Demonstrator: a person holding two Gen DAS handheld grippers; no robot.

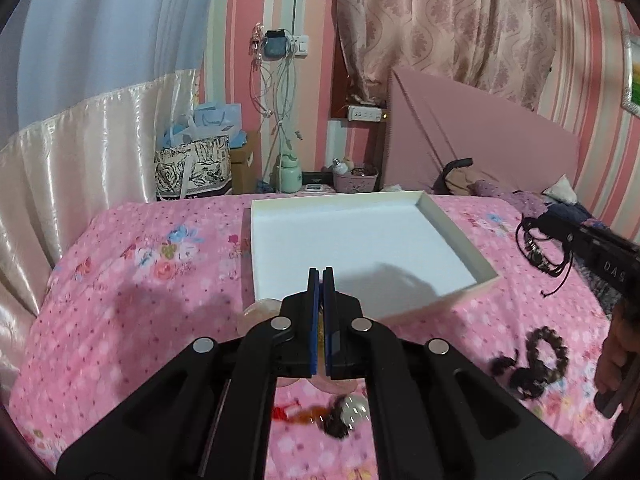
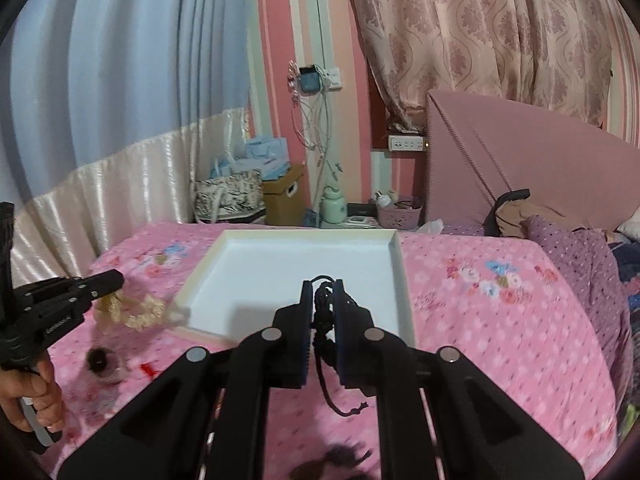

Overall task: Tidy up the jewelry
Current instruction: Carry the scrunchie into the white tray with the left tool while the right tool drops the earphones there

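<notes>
A shallow white box (image 1: 486, 266) (image 2: 404, 280) lies open on the pink floral bedspread, with nothing inside it. My left gripper (image 1: 322, 274) (image 2: 116, 278) is shut on a pale cream bead bracelet (image 2: 138, 312) (image 1: 252, 314), held above the bed near the box's near-left corner. My right gripper (image 2: 323, 286) (image 1: 568, 236) is shut on a black cord bracelet (image 2: 322, 312) (image 1: 534, 246), whose knotted tail hangs down below the fingers, over the box's near edge. A person's hand holds each gripper's handle.
A dark bead bracelet (image 1: 536, 356) lies on the bedspread right of the box. Red and dark bead pieces (image 1: 320, 416) (image 2: 104, 360) lie near the front. Clothes (image 2: 576, 248) are heaped by the pink headboard (image 1: 480, 140). Bags and a bedside shelf stand beyond the bed.
</notes>
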